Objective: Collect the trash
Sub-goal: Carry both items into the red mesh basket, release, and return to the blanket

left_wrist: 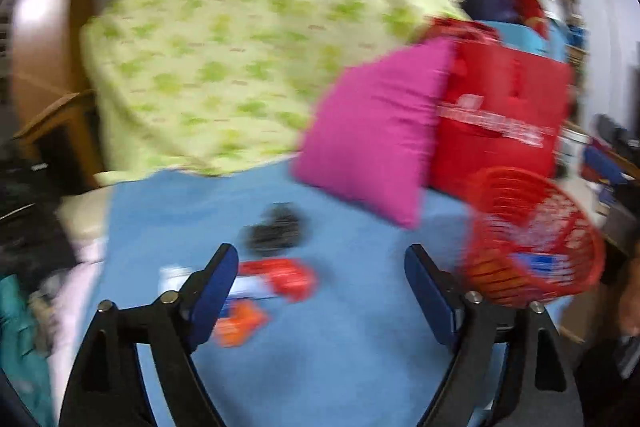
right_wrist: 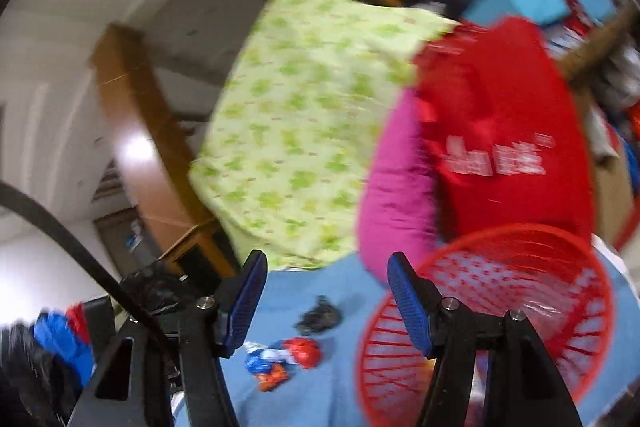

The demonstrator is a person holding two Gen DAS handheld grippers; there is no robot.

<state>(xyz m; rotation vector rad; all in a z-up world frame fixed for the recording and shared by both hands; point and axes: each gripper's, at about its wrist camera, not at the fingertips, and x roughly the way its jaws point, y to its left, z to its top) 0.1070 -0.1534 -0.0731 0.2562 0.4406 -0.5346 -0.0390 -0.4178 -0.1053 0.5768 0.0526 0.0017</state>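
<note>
- Both grippers sit nearest the lenses. My left gripper (left_wrist: 320,275) has its jaws spread wide with nothing between the pads; my right gripper (right_wrist: 326,303) is spread less far, also with nothing between its pads.
- Biggest thing ahead is the green patterned quilt (left_wrist: 240,59), piled at the far side of the blue sheet (left_wrist: 352,347). Not trash, so I leave it.
- Right of the quilt: a pink pillow (left_wrist: 372,131) leaning on a red bag (left_wrist: 508,115). Also not trash.
- Red basket (right_wrist: 520,307) is on the near right of the sheet, tipped with its mouth toward me. That's my collection bin.
- Basket contents: the left view shows something pale and blue inside (left_wrist: 540,259). I judge some trash is already in, but it's too blurred to name.
- Left on the sheet: a red, white and blue wrapper (left_wrist: 276,279), near left of centre, just ahead of my left pads.
- An orange scrap (left_wrist: 240,323) lies touching or just beside that wrapper, on its near side. I can't tell whether they're one piece.
- A small black crumpled item (right_wrist: 320,317) lies just beyond the wrappers, apart from them.
- Progress: partly done, I'd say. Two or three pieces remain on the sheet, well apart from the basket.
- Next call: left gripper takes the wrapper, since it's closest.
- Both views are motion-blurred, so counts are approximate.
</note>
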